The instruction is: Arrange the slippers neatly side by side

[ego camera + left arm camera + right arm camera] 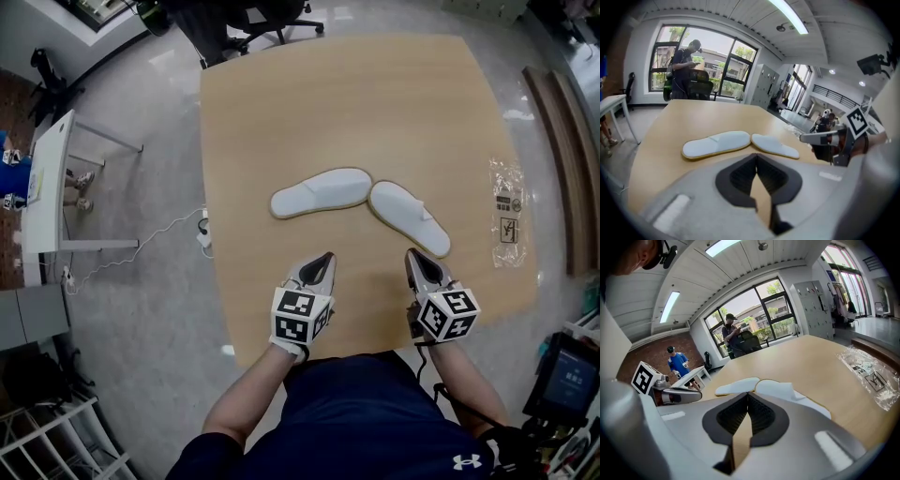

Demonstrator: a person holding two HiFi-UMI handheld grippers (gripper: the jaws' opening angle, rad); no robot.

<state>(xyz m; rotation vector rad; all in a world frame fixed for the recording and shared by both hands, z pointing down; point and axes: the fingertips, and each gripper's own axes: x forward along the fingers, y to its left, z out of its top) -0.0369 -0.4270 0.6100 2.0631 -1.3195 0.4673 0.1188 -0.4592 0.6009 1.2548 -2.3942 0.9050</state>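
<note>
Two white slippers lie on the wooden table [281, 103], meeting at one end in a shallow V. The left slipper [321, 192] [717, 143] [736, 386] lies nearly crosswise. The right slipper [409, 217] [774, 146] [792, 395] slants toward the near right. My left gripper [325, 257] [756, 159] hovers just short of the left slipper, shut and empty. My right gripper [412, 253] [747, 397] is near the right slipper's near end, also shut with nothing between its jaws.
A clear plastic bag [508, 211] [873, 376] lies near the table's right edge. Office chairs [246, 23] stand beyond the far edge. A white desk [47, 187] and a cable [150, 239] are on the floor at left. A person [684, 70] stands by the far window.
</note>
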